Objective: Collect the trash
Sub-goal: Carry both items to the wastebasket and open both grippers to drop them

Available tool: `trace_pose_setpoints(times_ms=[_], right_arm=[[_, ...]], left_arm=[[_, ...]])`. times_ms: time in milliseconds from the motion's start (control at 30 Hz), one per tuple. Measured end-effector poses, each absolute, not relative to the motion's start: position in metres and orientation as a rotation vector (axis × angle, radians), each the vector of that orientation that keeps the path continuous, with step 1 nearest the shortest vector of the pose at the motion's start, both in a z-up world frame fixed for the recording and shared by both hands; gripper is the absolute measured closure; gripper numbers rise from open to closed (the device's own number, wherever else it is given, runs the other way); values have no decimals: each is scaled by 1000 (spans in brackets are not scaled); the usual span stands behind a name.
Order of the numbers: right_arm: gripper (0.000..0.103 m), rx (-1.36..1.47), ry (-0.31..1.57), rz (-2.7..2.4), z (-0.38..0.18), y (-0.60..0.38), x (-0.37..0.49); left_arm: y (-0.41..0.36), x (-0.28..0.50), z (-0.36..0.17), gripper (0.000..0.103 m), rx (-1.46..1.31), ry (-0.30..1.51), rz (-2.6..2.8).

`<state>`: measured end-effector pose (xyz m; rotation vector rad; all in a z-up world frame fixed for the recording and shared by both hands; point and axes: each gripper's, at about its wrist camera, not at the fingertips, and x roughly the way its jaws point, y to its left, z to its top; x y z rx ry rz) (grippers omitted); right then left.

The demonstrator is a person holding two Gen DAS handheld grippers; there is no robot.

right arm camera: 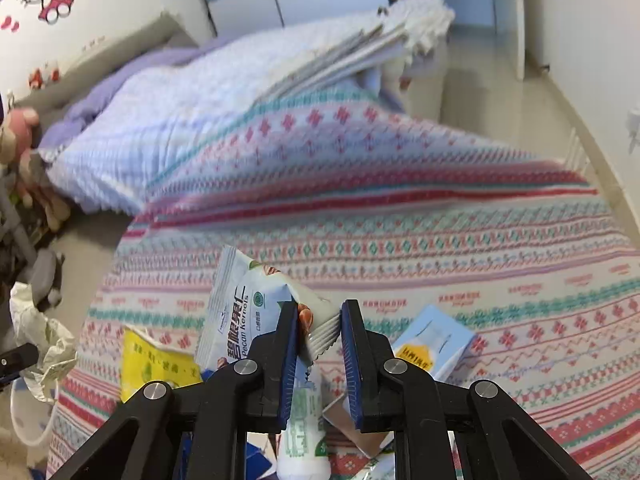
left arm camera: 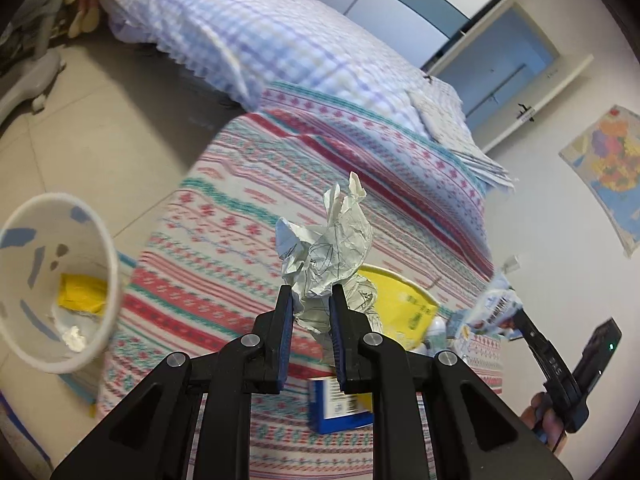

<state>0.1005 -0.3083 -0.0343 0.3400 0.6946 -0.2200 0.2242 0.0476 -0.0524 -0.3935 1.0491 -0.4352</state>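
My left gripper (left arm camera: 310, 294) is shut on a crumpled white paper ball (left arm camera: 328, 252) and holds it above the patterned bedspread (left arm camera: 248, 208). The white trash bin (left arm camera: 52, 292) stands on the floor to the left, with a yellow wrapper inside. My right gripper (right arm camera: 319, 312) is shut on the crimped edge of a pecan kernels snack bag (right arm camera: 244, 312), lifted over the bed. The right gripper (left arm camera: 516, 312) and its bag also show at the right of the left wrist view. The paper ball (right arm camera: 40, 340) shows at the left edge of the right wrist view.
On the bedspread lie a yellow packet (left arm camera: 400, 300), a blue box (left arm camera: 340, 404), a light blue and yellow carton (right arm camera: 432, 344) and a white bottle (right arm camera: 304, 432). A checked quilt (left arm camera: 248, 32) covers the far bed. Tiled floor (left arm camera: 100, 132) lies left of the bed.
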Motion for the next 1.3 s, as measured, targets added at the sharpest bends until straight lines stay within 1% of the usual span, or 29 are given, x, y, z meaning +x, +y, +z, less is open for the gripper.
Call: trace_pose_setpoints(times_ms=[300,533,767,833,867,900,967,1000,1100,1300], right_arm=[[85,346,627,-156,-23,-280,97],[85,288,601,-56,-18,-233,103],[84,244,599,46,-20,-178,109],[84,216,605,82,-22,-162,111],[84,204,609,103,-24,-151,112],[84,196,618,127,-26,-141,113],[84,186,636,168,-31,-123,115],[84,175,645,185,-35,-113,117],[84,149,671,212,-45,-90,122],[84,143,714,245,-64,-54,135]], left_arm=[[132,236,-60,85,-423,1067,-281],[198,242,-85,85,-445,1147,-139],[232,244,-109,84,-512,1211,-76],[239,245,-113,81,-531,1219,-48],[243,246,-114,76,-550,1221,-38],[247,246,-116,68,-573,1225,-36],[253,246,-116,59,-605,1219,-40],[254,246,-114,57,-606,1212,-39],[256,244,-110,55,-595,1199,-35],[273,239,-105,55,-629,1154,5]])
